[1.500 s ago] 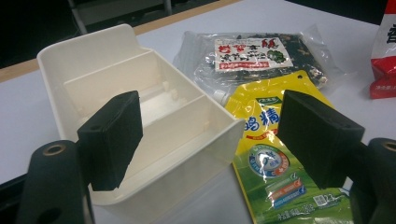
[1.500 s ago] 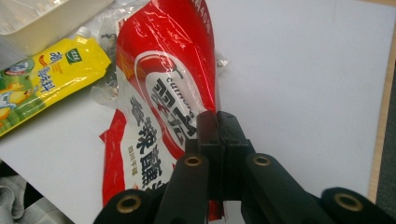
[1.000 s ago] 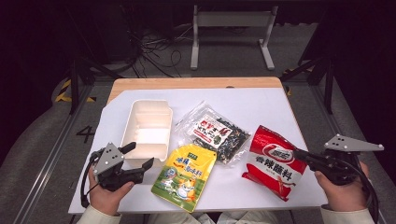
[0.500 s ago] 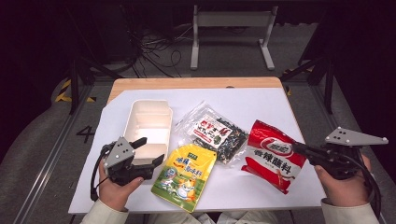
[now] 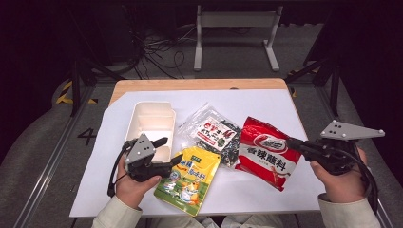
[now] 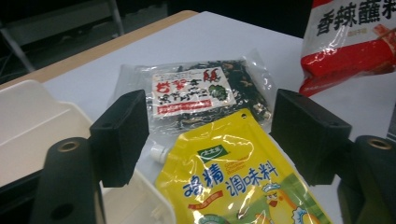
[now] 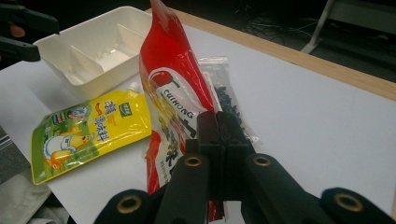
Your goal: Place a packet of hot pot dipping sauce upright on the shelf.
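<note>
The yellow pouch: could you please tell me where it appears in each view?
High view: yellow pouch, lower centre, beside the left tool.
Left gripper view: bottom centre, between the jaws.
Right gripper view: lower left.
Shared landmark: white tray, just beyond the pouch.

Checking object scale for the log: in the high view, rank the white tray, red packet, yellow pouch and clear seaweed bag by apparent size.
1. white tray
2-3. red packet and yellow pouch, which look alike
4. clear seaweed bag, partly covered by both neighbours, so unsure

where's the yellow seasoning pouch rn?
High view: glossy yellow seasoning pouch lies near the table's front edge, between the white plastic tray and red snack bag, at the left tongs.
</note>
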A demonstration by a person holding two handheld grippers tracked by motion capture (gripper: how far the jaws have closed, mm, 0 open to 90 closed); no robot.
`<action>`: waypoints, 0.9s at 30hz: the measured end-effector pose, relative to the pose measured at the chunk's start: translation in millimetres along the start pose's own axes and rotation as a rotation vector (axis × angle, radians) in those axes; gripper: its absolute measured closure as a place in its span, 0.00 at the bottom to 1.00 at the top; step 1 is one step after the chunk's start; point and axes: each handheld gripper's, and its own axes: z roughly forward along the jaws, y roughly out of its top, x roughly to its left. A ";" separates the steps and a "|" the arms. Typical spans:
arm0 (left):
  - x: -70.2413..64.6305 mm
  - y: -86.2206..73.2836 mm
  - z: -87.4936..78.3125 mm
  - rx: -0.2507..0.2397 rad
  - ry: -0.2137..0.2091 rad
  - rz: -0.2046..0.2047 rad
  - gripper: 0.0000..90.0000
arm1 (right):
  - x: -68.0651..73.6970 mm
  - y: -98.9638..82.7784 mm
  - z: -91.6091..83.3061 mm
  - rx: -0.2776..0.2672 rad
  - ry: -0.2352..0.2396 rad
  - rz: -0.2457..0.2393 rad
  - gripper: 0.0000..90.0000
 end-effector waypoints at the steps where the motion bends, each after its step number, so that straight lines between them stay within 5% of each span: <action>1: -1.6 0.4 2.5 -0.002 -0.013 0.007 0.40 | 1.1 1.0 1.1 -0.003 0.005 -0.002 0.99; 7: -8.7 5.8 21.1 0.000 -0.124 0.017 0.41 | 7.2 6.3 9.3 -0.020 0.039 -0.010 0.99; 27: -19.8 13.3 63.8 -0.026 -0.266 0.030 0.40 | 20.6 12.1 29.1 -0.059 0.122 -0.029 0.99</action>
